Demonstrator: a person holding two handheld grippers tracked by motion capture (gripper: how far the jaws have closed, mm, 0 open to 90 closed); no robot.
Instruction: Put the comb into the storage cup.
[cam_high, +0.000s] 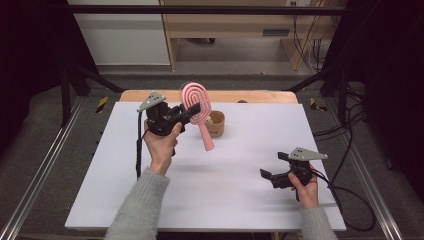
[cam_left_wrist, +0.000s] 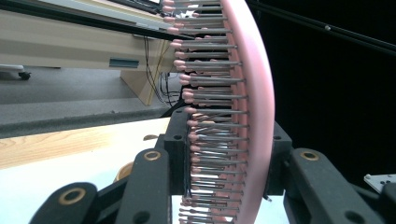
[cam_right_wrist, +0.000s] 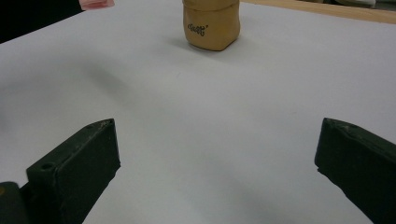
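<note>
1. Near right, the right gripper rests low over the white table, jaws wide apart, holding nothing.
2. Far left, the left gripper clamps the pink hairbrush by its head, handle hanging down; lower it handle-first, I judge, into the tan pot just behind.
3. The left gripper view reveals the bristles; the right gripper view reveals the pot's lettering.

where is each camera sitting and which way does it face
High view: above the person's side, looking forward and down on the white table; both forearms, left gripper holding the pink hairbrush, right gripper.
Left gripper view: along its jaws, shut on the hairbrush head, bristles toward the left.
Right gripper view: low over the table, open jaws, facing the tan pot.
Shared: high and right gripper views both show the pot.
</note>
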